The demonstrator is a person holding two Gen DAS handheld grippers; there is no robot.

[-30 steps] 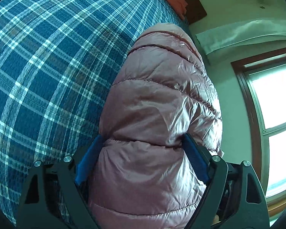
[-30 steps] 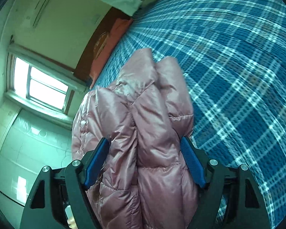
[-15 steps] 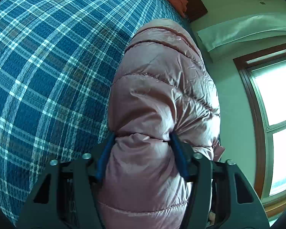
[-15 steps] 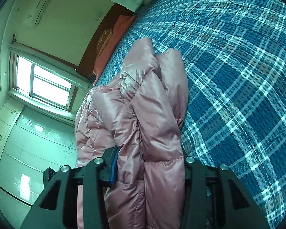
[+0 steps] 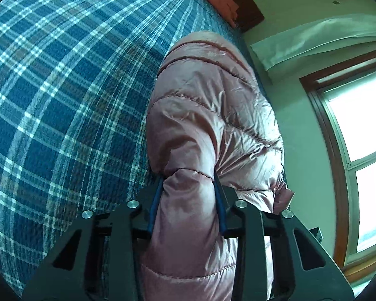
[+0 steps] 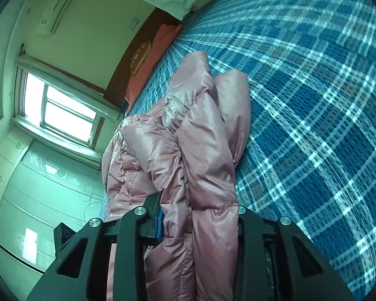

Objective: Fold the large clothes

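Note:
A shiny pink quilted puffer jacket [image 5: 208, 115] lies along the edge of a bed with a blue plaid cover [image 5: 62, 100]. My left gripper [image 5: 189, 188] is shut on a thick fold of the jacket, its blue pads pressed into the padding. In the right wrist view the same jacket [image 6: 200, 150] is bunched in several folds, and my right gripper [image 6: 199, 205] is shut on them. The right finger of the right gripper is mostly hidden by fabric.
The plaid bed cover [image 6: 313, 100] fills the far side of both views. An orange pillow [image 6: 148, 62] and a dark wooden headboard [image 5: 248, 12] are at the bed's head. A window [image 5: 358, 150] and a wall are beside the bed; wardrobe doors [image 6: 37, 200] show behind.
Both grippers have closed from wide open onto the jacket folds, squeezing the padding between their pads. The jacket has bunched up slightly.

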